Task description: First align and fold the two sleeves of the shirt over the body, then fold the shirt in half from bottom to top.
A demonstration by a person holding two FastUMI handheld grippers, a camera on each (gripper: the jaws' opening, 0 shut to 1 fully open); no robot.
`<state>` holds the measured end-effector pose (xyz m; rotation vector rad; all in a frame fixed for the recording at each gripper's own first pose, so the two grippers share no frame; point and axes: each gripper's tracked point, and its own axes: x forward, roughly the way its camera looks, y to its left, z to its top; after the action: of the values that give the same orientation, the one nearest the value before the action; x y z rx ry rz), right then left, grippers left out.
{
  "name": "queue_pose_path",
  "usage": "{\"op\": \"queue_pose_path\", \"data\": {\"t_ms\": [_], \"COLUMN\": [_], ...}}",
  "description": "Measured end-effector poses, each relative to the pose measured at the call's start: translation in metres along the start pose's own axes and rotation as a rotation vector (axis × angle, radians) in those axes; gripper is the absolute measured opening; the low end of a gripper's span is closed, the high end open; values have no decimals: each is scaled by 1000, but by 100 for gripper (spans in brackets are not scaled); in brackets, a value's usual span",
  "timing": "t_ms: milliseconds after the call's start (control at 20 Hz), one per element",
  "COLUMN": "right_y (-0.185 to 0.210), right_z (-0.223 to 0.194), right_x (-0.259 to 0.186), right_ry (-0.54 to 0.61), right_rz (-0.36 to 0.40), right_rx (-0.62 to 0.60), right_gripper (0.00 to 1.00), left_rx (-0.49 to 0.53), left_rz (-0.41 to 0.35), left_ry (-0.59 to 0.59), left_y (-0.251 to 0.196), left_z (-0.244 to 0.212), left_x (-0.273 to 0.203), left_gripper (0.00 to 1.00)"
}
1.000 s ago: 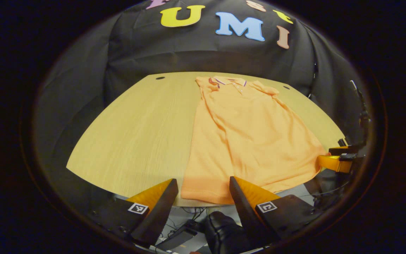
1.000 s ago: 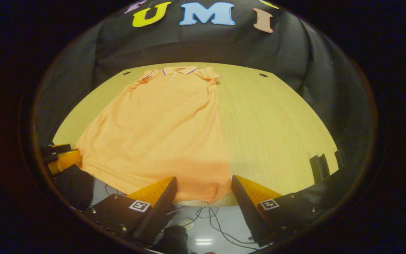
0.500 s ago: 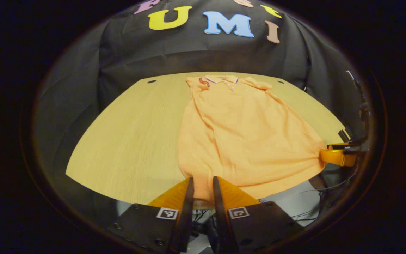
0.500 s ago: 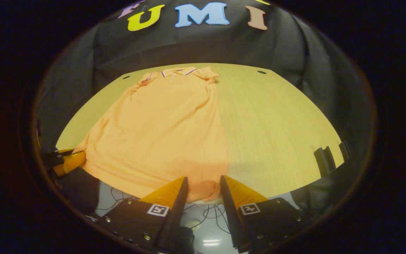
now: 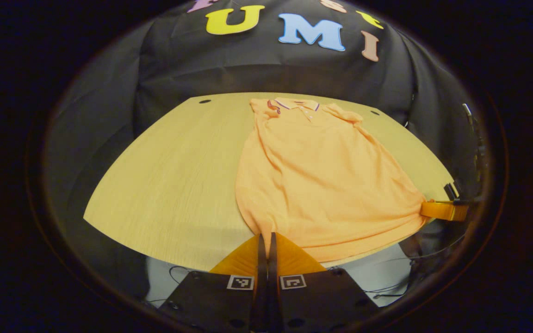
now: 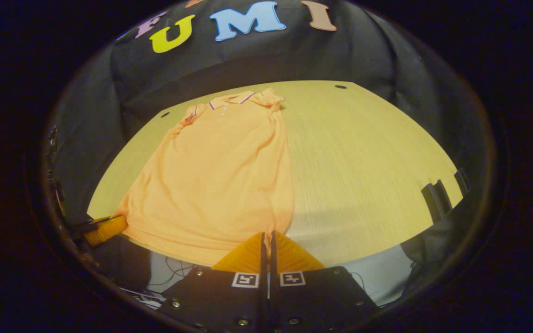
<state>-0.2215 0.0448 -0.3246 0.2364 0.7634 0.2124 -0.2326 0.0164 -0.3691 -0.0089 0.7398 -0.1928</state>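
Note:
An orange polo shirt [image 5: 317,180] lies flat on the wooden table [image 5: 169,175], collar at the far end and both sleeves folded in over the body. My left gripper [image 5: 266,237] is shut on the near hem at its left corner. In the right gripper view the shirt [image 6: 220,175] spreads leftward, and my right gripper [image 6: 267,235] is shut on the hem's right corner. Each hem corner is slightly bunched at the fingertips. The right gripper [image 5: 443,210] also appears at the shirt's far hem corner in the left gripper view. The left gripper [image 6: 105,229] appears likewise in the right gripper view.
Bare wood of the table [image 6: 363,162] stretches to the right of the shirt. A black clip [image 6: 435,201] sits on the table's right edge. Small holes [image 5: 205,101] mark the far corners. Cables lie on the floor below the near edge.
Both grippers went from wide open around the near hem to fully shut on its corners. The hem has gathered a little toward each pair of fingertips.

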Motion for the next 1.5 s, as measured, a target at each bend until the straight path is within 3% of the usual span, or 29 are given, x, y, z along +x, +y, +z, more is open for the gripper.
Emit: {"op": "queue_pose_path", "data": {"t_ms": [350, 750, 1500], "right_y": [11, 18, 27], "right_z": [81, 174, 332], "right_x": [-26, -28, 83], "right_ry": [-145, -255, -283], "right_rz": [60, 63, 26], "right_rx": [-80, -126, -124], "right_gripper": [2, 2, 2], "left_rx": [-1, -17, -13], "left_rz": [22, 3, -45], "left_ry": [-133, -248, -303], "left_y": [-14, -26, -18], "left_z": [74, 177, 352], "left_x": [-19, -12, 119], "left_gripper": [7, 6, 7]}}
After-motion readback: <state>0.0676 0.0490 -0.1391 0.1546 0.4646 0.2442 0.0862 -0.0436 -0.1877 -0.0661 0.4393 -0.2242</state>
